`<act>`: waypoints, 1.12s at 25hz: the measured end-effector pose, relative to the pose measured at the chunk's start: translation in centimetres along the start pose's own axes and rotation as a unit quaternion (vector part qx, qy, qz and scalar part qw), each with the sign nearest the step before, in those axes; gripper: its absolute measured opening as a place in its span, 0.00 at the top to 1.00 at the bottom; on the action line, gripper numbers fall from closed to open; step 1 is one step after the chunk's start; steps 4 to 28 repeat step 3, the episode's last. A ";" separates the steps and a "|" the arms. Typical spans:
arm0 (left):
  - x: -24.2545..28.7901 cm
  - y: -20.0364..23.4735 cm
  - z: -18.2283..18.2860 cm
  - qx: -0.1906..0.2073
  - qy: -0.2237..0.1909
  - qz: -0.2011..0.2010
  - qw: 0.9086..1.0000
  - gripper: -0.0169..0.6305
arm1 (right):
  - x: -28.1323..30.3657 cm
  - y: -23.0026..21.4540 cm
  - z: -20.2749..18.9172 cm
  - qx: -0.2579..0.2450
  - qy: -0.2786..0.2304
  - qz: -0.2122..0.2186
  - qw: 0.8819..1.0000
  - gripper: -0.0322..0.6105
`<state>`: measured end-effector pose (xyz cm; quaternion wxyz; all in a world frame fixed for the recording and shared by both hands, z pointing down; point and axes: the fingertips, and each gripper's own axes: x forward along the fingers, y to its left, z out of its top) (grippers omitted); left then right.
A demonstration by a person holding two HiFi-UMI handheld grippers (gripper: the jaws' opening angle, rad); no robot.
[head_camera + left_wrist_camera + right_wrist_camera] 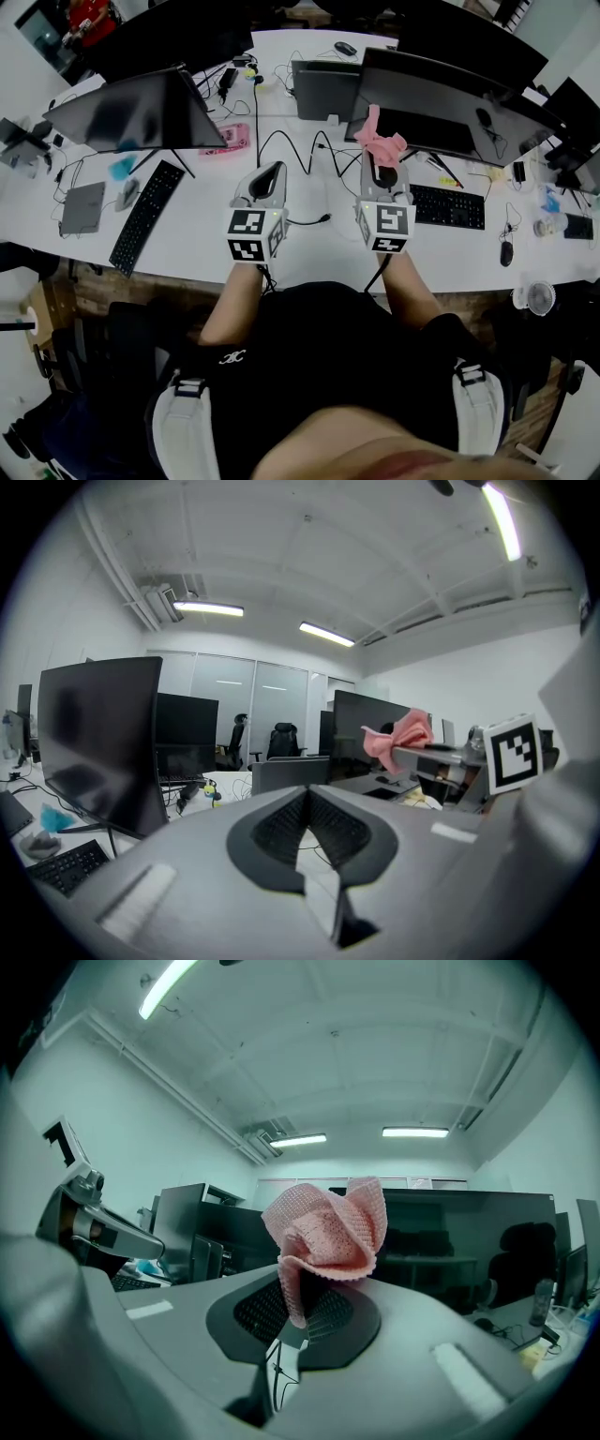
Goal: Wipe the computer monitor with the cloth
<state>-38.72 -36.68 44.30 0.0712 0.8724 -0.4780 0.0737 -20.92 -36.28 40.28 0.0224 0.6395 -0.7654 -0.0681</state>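
While right gripper (381, 167) pinches cloth (380, 141) | left gripper (273, 171) pressed together | monitor (459, 89) ahead, keyboard (448, 206) beside

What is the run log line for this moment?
phase: pre-wipe | right gripper: shut on pink cloth, facing monitor | left gripper: shut, empty | cloth not yet on monitor

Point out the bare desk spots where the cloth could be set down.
Bare desk lies between the left keyboard and the left gripper. A smaller patch between it and the right gripper has a cable across it. Crowded: around the right keyboard and mouse.
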 end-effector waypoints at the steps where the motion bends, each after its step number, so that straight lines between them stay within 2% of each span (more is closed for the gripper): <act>1: 0.0 0.0 0.1 0.000 -0.001 0.001 1.000 0.89 | 0.0 0.0 0.0 0.000 -0.001 0.001 1.000 0.93; 28: 0.1 0.1 0.4 0.001 -0.004 0.002 1.000 0.89 | 0.1 0.0 0.1 0.001 -0.004 0.003 1.000 0.93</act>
